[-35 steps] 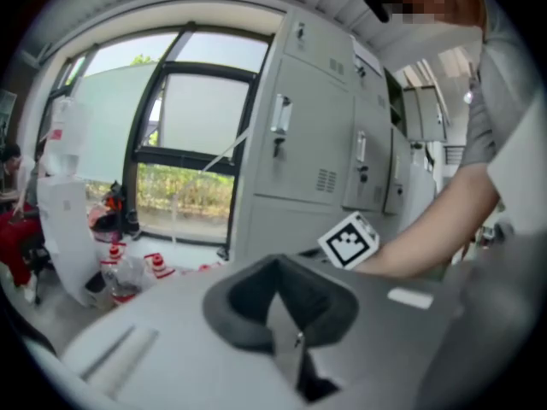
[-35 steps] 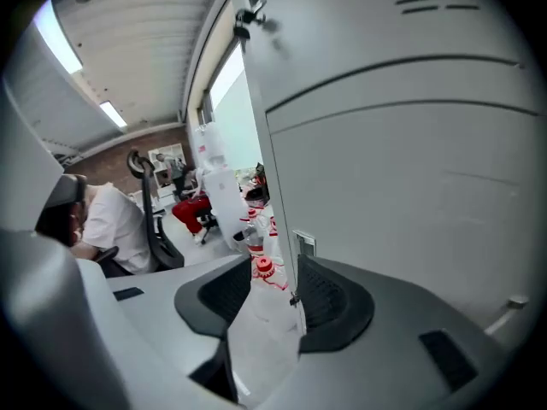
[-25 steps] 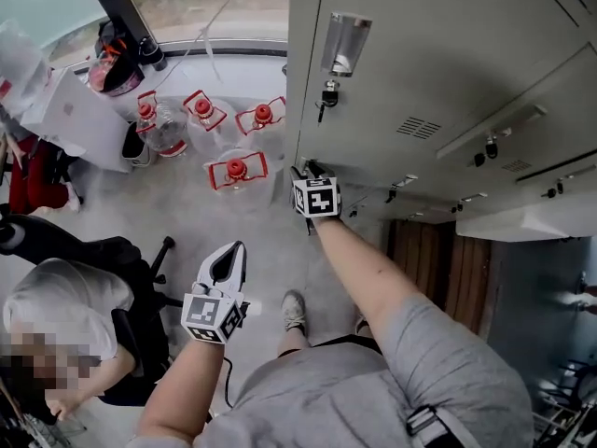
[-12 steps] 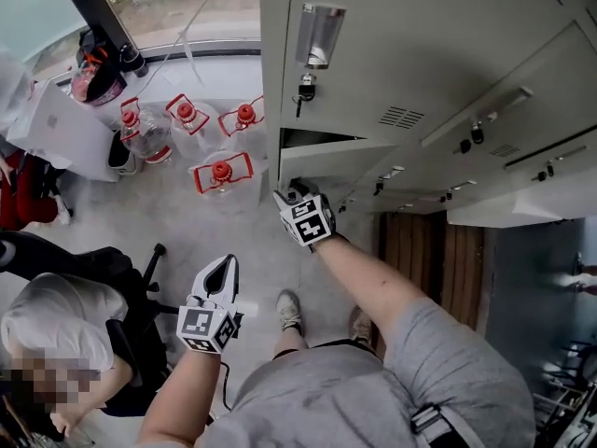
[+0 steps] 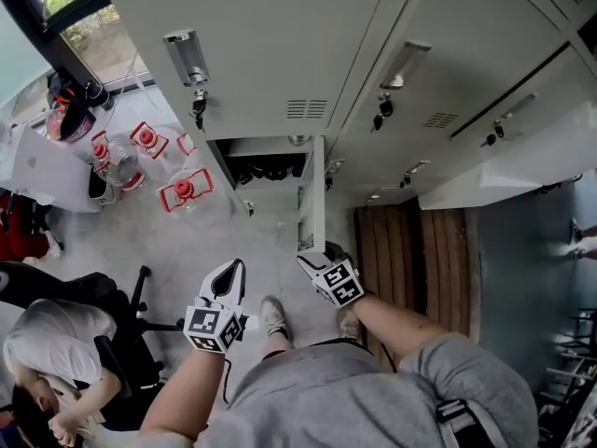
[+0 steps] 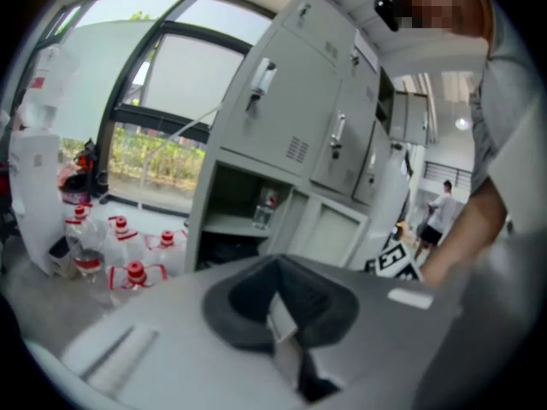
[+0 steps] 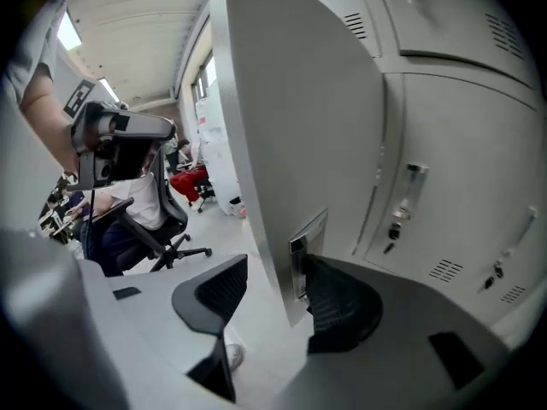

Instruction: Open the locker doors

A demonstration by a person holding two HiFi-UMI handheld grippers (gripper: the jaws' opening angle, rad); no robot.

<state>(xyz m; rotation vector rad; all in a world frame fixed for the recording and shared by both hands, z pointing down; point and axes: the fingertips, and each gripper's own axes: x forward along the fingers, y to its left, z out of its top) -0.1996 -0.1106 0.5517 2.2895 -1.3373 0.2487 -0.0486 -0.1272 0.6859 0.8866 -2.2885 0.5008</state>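
Well left of the left gripper, a seated person (image 5: 42, 348) occupies an office chair (image 5: 117, 311). Beyond the gripper's tip, red-capped water bottles (image 5: 182, 189) stand on the floor (image 5: 270, 250).

Left gripper (image 5: 230, 271): jaws pressed together with nothing between them, which its own view confirms (image 6: 278, 306). The forearm reaches forward from the torso and the gripper points ahead and slightly down. It is at the same spot in front of the body as a second ago.

Ahead, between the two grippers, the lower compartment (image 5: 266, 161) now stands open. There are dark items on its bottom and a bottle (image 6: 265, 205) on its shelf. A second ago it was closed, with the right gripper up at its edge; half a second ago it was only ajar.

Locker door (image 5: 315, 189): swung wide out and edge-on to the head view, its free edge reaching the right gripper.

Right gripper (image 5: 317, 255): it has come back toward the body with the door. Its jaws are spread and have just been opening further (image 7: 275, 284). The door's free edge, with its metal handle plate (image 7: 303, 246), stands between them. One pad sits close behind the plate and the other pad (image 7: 218, 289) is clear of the door face. The forearm is extended and the gripper tilts forward and down.

To the right of this gripper, the neighbouring lockers (image 5: 438, 82) are shut.
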